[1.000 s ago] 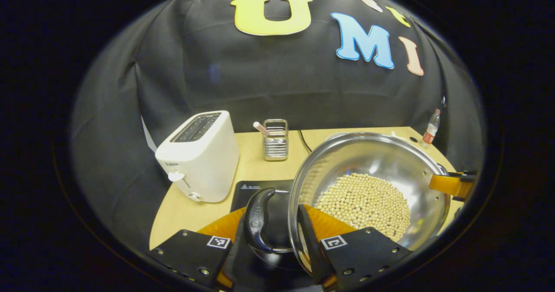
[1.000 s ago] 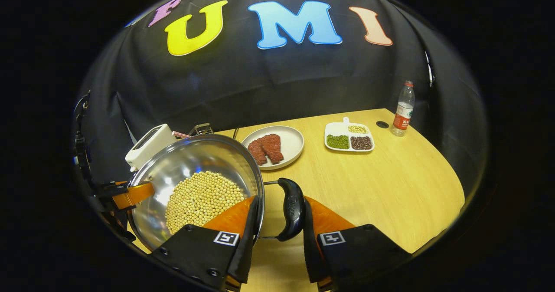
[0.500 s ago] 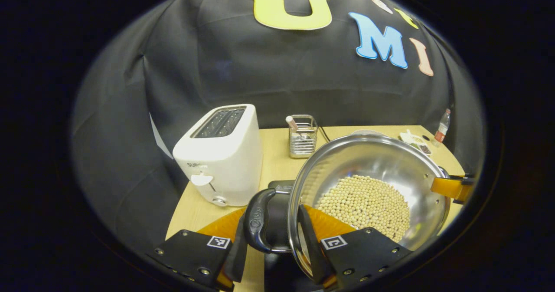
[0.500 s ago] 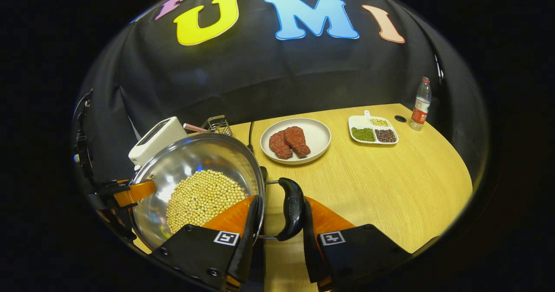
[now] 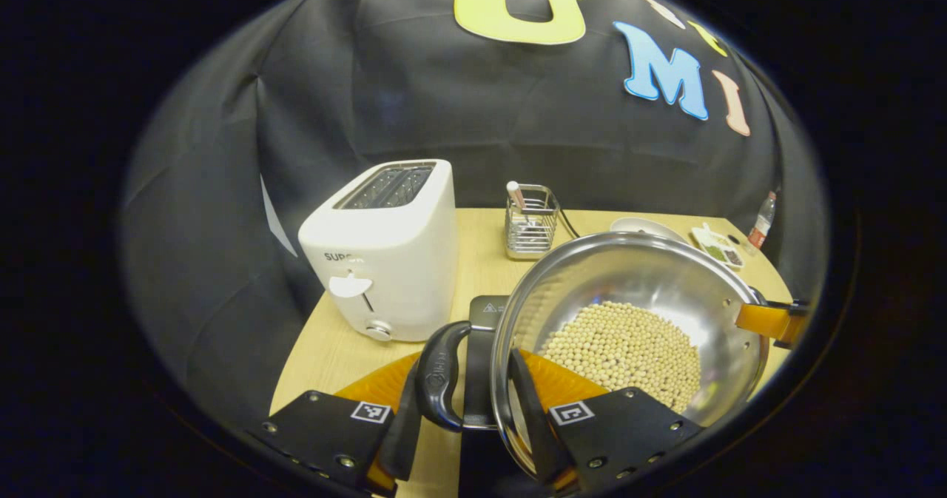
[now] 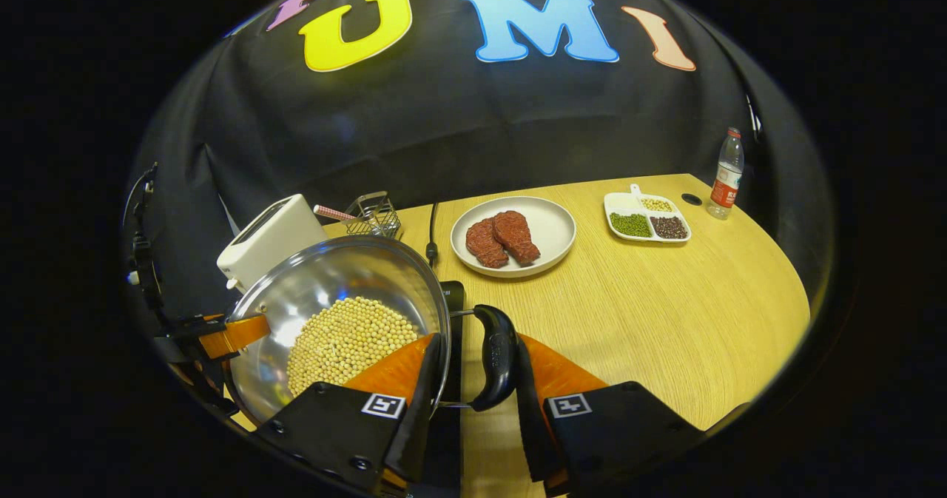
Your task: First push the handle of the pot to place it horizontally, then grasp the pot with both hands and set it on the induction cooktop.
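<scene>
Both loop handles are in my grip and the pot (image 5: pixel 629 320) is carried between my two hand-held grippers, over the near left part of the worktop (image 6: pixel 666 305).

Left hand-held gripper (image 5: pixel 464 416): fingers closed on the pot's left handle (image 5: pixel 440 376), one finger outside the black loop, the other inside against the steel wall. Right hand-held gripper (image 6: pixel 473 416): same clamp on the right handle (image 6: pixel 497 357).

Position: the induction cooktop (image 5: pixel 484 313) shows as a dark slab directly under the pot's left side, with the toaster (image 5: pixel 385 250) just beside it. In the right gripper view the cooktop's edge (image 6: pixel 451 298) peeks out below the rim. I cannot tell for certain whether the base is touching the glass or a little above it; the bowl hides its own underside.

Handling notes:
- Steel body, stiff, polished, so likely slippery. The handles are the only sensible hold.
- A full layer of soybeans (image 5: pixel 625 350) covers the bottom: real weight, and loose. Any tilt will send them sliding and shift the load.
- Keep both grippers level and lower them together.
- The glass top is probably brittle: set down softly, no drop.
</scene>
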Demonstrator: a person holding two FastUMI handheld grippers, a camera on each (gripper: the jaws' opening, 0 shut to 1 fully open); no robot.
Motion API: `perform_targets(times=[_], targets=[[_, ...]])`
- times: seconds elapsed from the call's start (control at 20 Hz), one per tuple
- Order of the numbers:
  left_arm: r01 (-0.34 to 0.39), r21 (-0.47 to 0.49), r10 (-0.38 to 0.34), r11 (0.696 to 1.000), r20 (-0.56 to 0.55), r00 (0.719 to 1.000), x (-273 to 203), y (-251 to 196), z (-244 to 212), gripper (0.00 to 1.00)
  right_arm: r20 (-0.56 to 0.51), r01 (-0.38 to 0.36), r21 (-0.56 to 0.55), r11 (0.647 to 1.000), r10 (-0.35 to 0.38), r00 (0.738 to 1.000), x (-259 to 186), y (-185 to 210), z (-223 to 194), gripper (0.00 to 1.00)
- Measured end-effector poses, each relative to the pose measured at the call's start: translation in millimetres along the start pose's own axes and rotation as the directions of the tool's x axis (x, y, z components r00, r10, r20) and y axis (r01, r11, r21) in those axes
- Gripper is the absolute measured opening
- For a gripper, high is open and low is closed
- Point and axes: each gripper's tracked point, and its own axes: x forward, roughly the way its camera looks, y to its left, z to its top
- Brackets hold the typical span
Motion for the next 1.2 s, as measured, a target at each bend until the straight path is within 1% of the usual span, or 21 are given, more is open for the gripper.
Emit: perform_targets(times=[0.05,0.1,0.15,0.2,0.25,0.35,0.4,0.45,0.5,0.55,0.6,0.65,0.7,0.75,0.8,0.85,1.1,1.15,1.2], targets=[[-0.028,0.022,0.027,0.999,0.028,0.999,-1,2,2,0.67,0.014,-0.017,-0.007,1.000,0.017,1.000,-2,4,1,0.57],[-0.048,0.050,0.045,0.998,0.058,0.997,-2,3,9,0.64,0.035,-0.026,-0.023,0.999,0.027,0.999,-4,5,5,0.60],[-0.059,0.066,0.054,0.996,0.079,0.995,-8,-1,12,0.76,0.054,-0.027,-0.040,0.999,0.029,0.998,-8,4,9,0.77],[-0.055,0.068,0.049,0.996,0.099,0.994,-14,-6,17,0.89,0.073,-0.017,-0.051,0.999,0.021,0.997,-14,0,13,0.87],[-0.060,0.063,0.052,0.996,0.124,0.991,-22,-10,22,0.89,0.090,-0.008,-0.055,0.998,0.013,0.996,-20,-5,17,0.98],[-0.088,0.042,0.079,0.995,0.184,0.980,-37,-12,38,0.89,0.139,0.003,-0.053,0.999,0.004,0.990,-36,-15,31,0.98],[-0.095,0.027,0.086,0.995,0.224,0.971,-47,-15,48,0.91,0.170,0.011,-0.052,0.999,-0.002,0.986,-45,-21,39,0.98],[-0.099,0.018,0.091,0.995,0.260,0.961,-59,-19,57,0.89,0.200,0.014,-0.056,0.998,-0.002,0.980,-55,-27,48,0.98],[-0.110,0.011,0.102,0.994,0.293,0.951,-71,-24,67,0.91,0.228,0.020,-0.061,0.998,-0.005,0.974,-66,-36,56,0.98],[-0.113,0.006,0.105,0.994,0.324,0.940,-84,-31,76,0.89,0.253,0.026,-0.062,0.998,-0.009,0.967,-77,-44,64,0.98],[-0.108,0.000,0.101,0.994,0.355,0.929,-97,-42,85,0.91,0.278,0.034,-0.062,0.997,-0.016,0.960,-88,-54,71,0.98],[-0.097,-0.006,0.092,0.995,0.381,0.920,-109,-53,93,0.89,0.300,0.039,-0.063,0.997,-0.018,0.954,-99,-63,78,0.98],[-0.085,-0.013,0.083,0.996,0.403,0.912,-122,-66,100,0.89,0.329,0.049,-0.068,0.996,-0.024,0.944,-110,-73,85,0.98],[-0.073,-0.017,0.074,0.997,0.422,0.904,-132,-76,104,0.91,0.359,0.064,-0.075,0.995,-0.033,0.933,-122,-85,93,0.98],[-0.062,-0.022,0.065,0.998,0.438,0.897,-143,-89,110,0.89,0.388,0.075,-0.081,0.994,-0.037,0.921,-134,-95,100,0.98],[-0.055,-0.026,0.060,0.998,0.454,0.889,-156,-101,114,0.91,0.414,0.074,-0.090,0.993,-0.030,0.910,-148,-101,104,0.98],[-0.028,-0.036,0.043,0.999,0.546,0.837,-223,-165,136,0.91,0.523,0.082,-0.159,0.984,0.013,0.852,-211,-135,124,0.98],[-0.024,-0.034,0.039,0.999,0.563,0.825,-235,-178,139,0.89,0.540,0.083,-0.176,0.981,0.026,0.841,-224,-140,125,0.98],[-0.023,-0.034,0.039,0.999,0.578,0.815,-249,-189,141,0.89,0.555,0.084,-0.188,0.979,0.035,0.831,-234,-145,125,0.98]])
